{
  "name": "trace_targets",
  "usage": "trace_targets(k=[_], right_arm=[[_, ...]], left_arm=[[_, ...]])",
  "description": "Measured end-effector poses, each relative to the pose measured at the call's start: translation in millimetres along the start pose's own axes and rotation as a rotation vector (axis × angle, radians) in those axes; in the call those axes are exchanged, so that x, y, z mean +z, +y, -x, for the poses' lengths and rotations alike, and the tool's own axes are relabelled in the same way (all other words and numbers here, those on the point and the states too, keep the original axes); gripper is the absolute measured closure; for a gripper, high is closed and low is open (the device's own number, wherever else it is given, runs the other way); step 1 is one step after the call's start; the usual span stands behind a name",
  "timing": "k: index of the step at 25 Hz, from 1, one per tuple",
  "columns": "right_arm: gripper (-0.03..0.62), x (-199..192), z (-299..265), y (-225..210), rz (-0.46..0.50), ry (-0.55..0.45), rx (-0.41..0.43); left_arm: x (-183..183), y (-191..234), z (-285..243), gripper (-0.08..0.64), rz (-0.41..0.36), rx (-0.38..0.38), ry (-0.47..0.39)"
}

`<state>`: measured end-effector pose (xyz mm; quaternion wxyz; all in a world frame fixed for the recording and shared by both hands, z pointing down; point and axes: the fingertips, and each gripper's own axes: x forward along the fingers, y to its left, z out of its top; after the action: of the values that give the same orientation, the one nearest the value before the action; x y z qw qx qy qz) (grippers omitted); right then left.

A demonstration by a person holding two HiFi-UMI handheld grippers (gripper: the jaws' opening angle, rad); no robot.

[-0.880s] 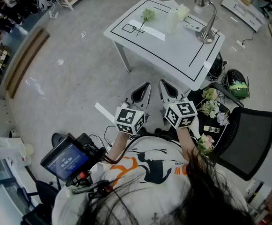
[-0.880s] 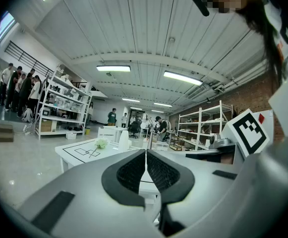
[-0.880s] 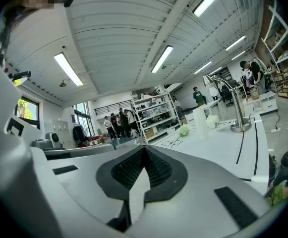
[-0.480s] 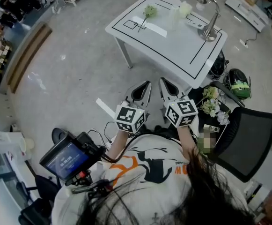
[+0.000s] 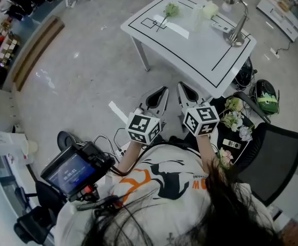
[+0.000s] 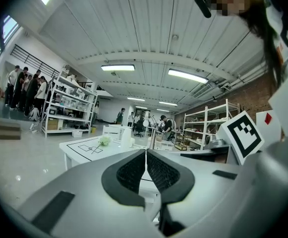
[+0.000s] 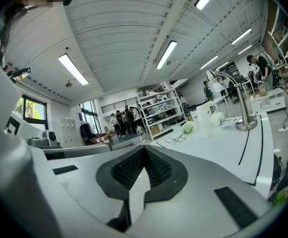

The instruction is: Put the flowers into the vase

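A green flower (image 5: 171, 8) lies on the white table (image 5: 190, 47), its stem across a taped square. Close by stand a clear vase (image 5: 196, 17) and a pale flower (image 5: 211, 8). My left gripper (image 5: 160, 90) and right gripper (image 5: 182, 86) are held side by side near my body, well short of the table, both shut with nothing in them. In the left gripper view the green flower (image 6: 104, 141) and the vase (image 6: 127, 136) lie far beyond the shut left gripper (image 6: 145, 151). In the right gripper view the green flower (image 7: 187, 127) and the vase (image 7: 203, 122) are past the shut right gripper (image 7: 144, 147).
A silver desk lamp (image 5: 237, 28) stands at the table's right end. More flowers (image 5: 235, 119) lie on a black chair (image 5: 272, 158) to my right, near a green helmet (image 5: 267, 102). A screen on a stand (image 5: 71, 170) sits at my left. People gather by shelves (image 6: 64, 108).
The head view has shifted a little, so the table sits slightly further right and higher in the frame. Both grippers stay shut and side by side.
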<state>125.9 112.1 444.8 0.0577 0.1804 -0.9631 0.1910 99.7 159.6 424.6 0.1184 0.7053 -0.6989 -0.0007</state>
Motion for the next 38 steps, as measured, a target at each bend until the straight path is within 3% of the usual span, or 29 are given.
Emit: trace_targets(k=[7,12,25,38], right_arm=[[0.58,-9,5,-7,-0.01,0.001,0.019],[0.58,-7,-17,-17,-0.021,0.008,0.005],[0.58,15,-126,-38,-0.048,0.006,-0.078],[0.58,26,-208,-36,-0.068,-0.003,-0.145]], left_arm=[[-12,-1,0,0.54,0.003,0.023,0.011],[-6,21,-18,0.54,-0.003,0.019,0.013],[21,124,-87,0.54,-0.003,-0.068,0.034],[37,208,-117,0.54,0.002,-0.141,0.046]])
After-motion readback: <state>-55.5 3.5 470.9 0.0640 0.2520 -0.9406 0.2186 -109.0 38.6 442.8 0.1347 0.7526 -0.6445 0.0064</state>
